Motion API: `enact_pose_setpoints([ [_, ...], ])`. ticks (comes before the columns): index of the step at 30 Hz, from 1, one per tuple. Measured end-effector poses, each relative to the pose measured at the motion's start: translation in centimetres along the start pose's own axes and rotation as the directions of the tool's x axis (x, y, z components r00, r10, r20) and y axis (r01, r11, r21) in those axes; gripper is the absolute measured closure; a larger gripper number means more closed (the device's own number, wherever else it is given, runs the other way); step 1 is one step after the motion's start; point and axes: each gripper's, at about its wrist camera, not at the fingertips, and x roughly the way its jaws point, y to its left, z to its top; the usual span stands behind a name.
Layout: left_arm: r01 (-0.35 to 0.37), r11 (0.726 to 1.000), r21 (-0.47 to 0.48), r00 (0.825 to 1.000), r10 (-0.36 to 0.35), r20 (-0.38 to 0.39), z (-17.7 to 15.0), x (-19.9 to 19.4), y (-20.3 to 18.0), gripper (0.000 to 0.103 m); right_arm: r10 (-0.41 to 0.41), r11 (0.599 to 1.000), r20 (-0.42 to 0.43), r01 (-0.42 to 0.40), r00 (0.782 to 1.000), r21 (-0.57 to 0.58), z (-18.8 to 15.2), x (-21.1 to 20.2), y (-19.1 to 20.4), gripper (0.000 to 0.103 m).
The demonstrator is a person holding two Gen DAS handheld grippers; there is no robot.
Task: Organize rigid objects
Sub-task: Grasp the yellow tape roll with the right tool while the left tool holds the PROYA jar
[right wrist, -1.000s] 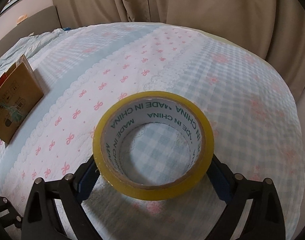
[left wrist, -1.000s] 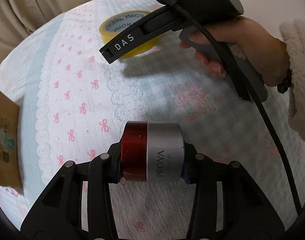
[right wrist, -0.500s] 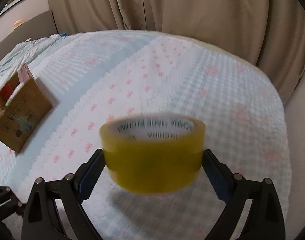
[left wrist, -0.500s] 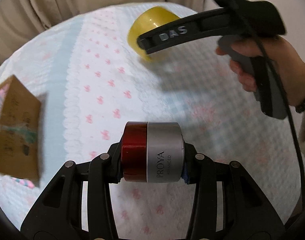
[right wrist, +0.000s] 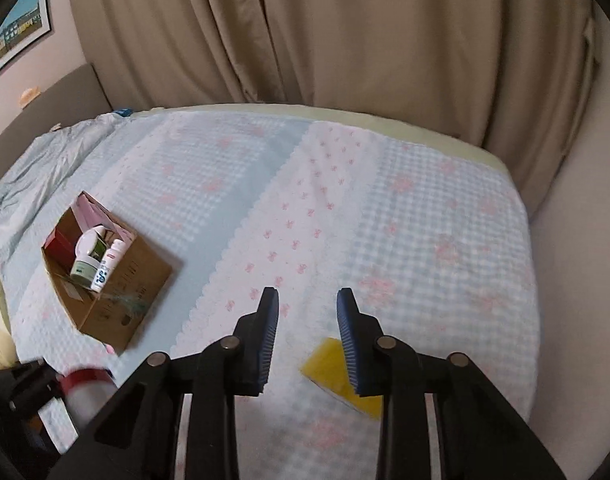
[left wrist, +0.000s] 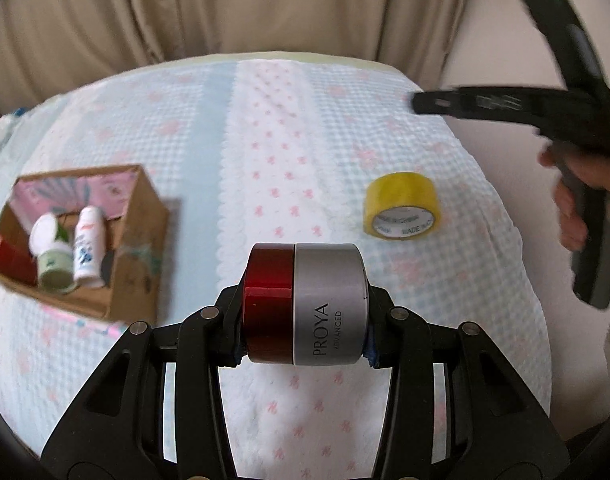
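Observation:
My left gripper (left wrist: pixel 305 354) is shut on a round jar (left wrist: pixel 305 300) with a red half and a silver half, held on its side above the bed. The yellow tape roll (left wrist: pixel 401 208) lies loose on the bedspread to the right, its printed core facing me. In the right wrist view my right gripper (right wrist: pixel 307 312) hangs above the bed. Its jaws are closing to a narrow gap with nothing between them. The tape roll (right wrist: pixel 333 368) shows below, partly behind the right finger. The jar (right wrist: pixel 89 384) is a blur at the lower left.
An open cardboard box (left wrist: pixel 133 280) sits on the bed (left wrist: pixel 285 120) at the left with bottles and a red item inside; the right wrist view shows the box (right wrist: pixel 137 280) too. Beige curtains hang behind. A hand (left wrist: pixel 577 208) grips the right tool's handle.
Both grippers have risen well above the bed. The tape roll has come out of the right gripper and lies on the bedspread, and the right jaws have closed. The box's inside has come into view.

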Motion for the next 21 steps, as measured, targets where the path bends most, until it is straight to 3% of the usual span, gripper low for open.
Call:
enact_pose_setpoints([
  [3, -0.015, 1.000, -0.004, 1.000, 0.015, 0.003, -0.6, -0.6, 0.5, 0.064, 0.015, 0.996, 0.004, -0.015, 1.000, 0.090, -2.1, -1.5, -1.1, 0.072],
  [4, -0.020, 1.000, -0.005, 1.000, 0.020, 0.004, -0.9, -0.7, 0.8, 0.064, 0.009, 0.993, -0.003, -0.009, 1.000, 0.114, -3.0, -1.7, -1.3, 0.057],
  [5, -0.022, 1.000, -0.007, 1.000, 0.022, 0.001, -1.1, -0.9, 0.8, 0.064, 0.000, 0.992, -0.009, 0.001, 1.000, 0.127, -3.7, -1.7, -1.5, 0.034],
  [7, -0.026, 1.000, -0.009, 1.000, 0.026, -0.003, -1.4, -1.0, 1.3, 0.064, -0.021, 0.988, -0.022, 0.024, 1.000, 0.153, -6.0, -1.0, -1.7, 0.009],
  [10, -0.031, 0.999, -0.011, 0.999, 0.031, -0.015, -2.0, -0.9, 1.7, 0.064, -0.016, 0.981, -0.057, 0.027, 0.998, 0.192, -8.5, 0.4, -1.6, 0.007],
  [12, -0.033, 0.999, -0.016, 0.999, 0.033, -0.023, -2.2, -0.7, 1.9, 0.064, 0.003, 0.972, -0.078, 0.016, 0.997, 0.236, -9.6, 1.5, -1.8, 0.000],
  [16, -0.039, 0.999, -0.019, 0.999, 0.038, -0.032, -2.5, -0.2, 2.6, 0.064, -0.022, 0.957, -0.103, 0.051, 0.994, 0.286, -10.6, 3.9, -2.3, 0.000],
  [21, -0.045, 0.999, -0.031, 0.998, 0.043, -0.043, -2.3, 0.6, 3.4, 0.064, -0.146, 0.957, -0.153, 0.179, 0.977, 0.229, -11.0, 6.0, -2.7, 0.000],
])
